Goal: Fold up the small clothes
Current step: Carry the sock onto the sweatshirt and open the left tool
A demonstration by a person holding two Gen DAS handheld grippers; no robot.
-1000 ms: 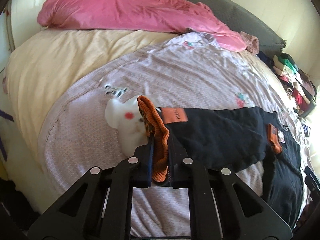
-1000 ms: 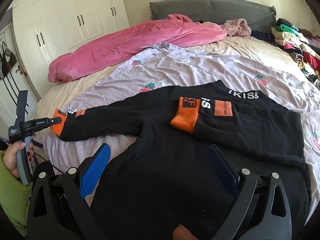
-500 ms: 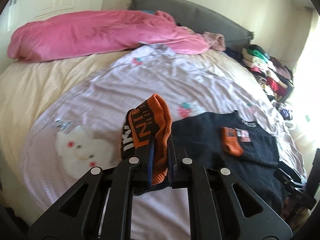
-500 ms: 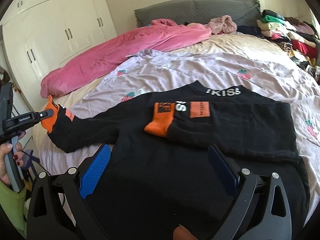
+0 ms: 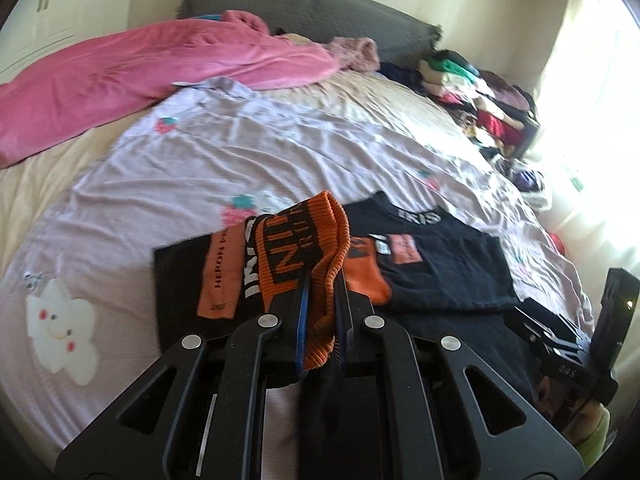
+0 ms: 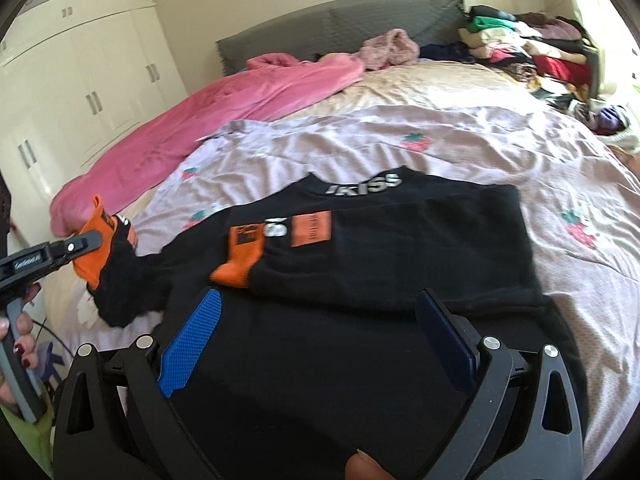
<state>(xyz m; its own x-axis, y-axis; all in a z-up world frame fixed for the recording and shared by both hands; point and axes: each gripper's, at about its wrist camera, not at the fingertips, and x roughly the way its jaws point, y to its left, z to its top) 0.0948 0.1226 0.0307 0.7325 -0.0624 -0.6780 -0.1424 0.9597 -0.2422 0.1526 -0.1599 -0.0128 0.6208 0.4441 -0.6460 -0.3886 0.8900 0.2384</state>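
Observation:
A small black sweater (image 6: 400,240) with orange cuffs and orange patches lies on the lilac sheet. Its right sleeve is folded across the chest, orange cuff (image 6: 236,266) near the middle. My left gripper (image 5: 320,280) is shut on the orange left cuff (image 5: 308,240) and holds the sleeve lifted over the sweater's left side; it also shows in the right wrist view (image 6: 90,240). My right gripper (image 6: 316,336) is open and empty, hovering over the sweater's lower body (image 6: 320,360). The sweater also shows in the left wrist view (image 5: 440,272).
A lilac strawberry-print sheet (image 6: 460,140) covers the bed. A pink duvet (image 5: 140,68) lies at the head by the grey headboard (image 6: 340,24). A pile of clothes (image 5: 480,100) sits at the far right. A white bear print (image 5: 60,324) is on the sheet's left.
My left gripper has lifted the orange cuff and carried the left sleeve rightward toward the sweater body. The right gripper has stayed open over the hem, shifting slightly.

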